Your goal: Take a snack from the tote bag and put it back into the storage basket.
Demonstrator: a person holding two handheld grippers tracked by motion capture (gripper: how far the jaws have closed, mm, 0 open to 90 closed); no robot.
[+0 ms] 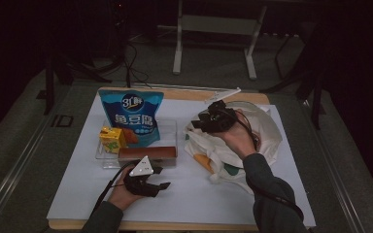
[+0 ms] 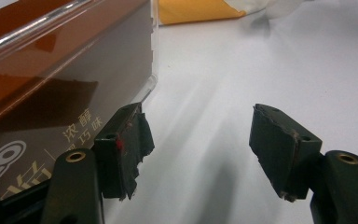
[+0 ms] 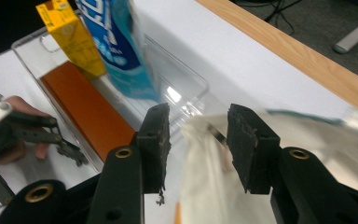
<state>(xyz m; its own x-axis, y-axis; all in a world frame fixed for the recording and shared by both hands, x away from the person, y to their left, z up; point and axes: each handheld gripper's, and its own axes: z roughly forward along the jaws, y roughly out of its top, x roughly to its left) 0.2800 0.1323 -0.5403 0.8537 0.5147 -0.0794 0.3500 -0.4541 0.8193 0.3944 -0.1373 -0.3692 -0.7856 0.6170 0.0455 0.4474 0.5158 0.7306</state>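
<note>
Cream cloth bag: a soft, crumpled cream-white fabric tote bag (image 1: 252, 141) with a coloured print lies on the right half of the tabletop (image 1: 184, 194); in the right gripper view its rim (image 3: 205, 140) rises between the two black pads.
Right tongs: the right tongs (image 1: 205, 122), held from below by the person's right hand (image 1: 238, 138), hang over the bag's left edge; the jaws stand partly apart with the cloth edge between them, and whether the pads press on it cannot be told.
Left tongs: the left tongs (image 1: 156, 187) rest low on the white sheet in the person's left hand (image 1: 121, 191), jaws wide apart with nothing between them.
Brown box: a long brown carton (image 1: 147, 153) lies along the near side of a clear plastic tray (image 1: 167, 128); the left tongs' left pad sits just beside its front corner.
Tray contents: a blue snack pouch with white lettering (image 1: 132, 116) stands upright at the back, and a small yellow drink carton (image 1: 111, 138) stands to its left.
Tabletop: a white sheet over a wooden board.
</note>
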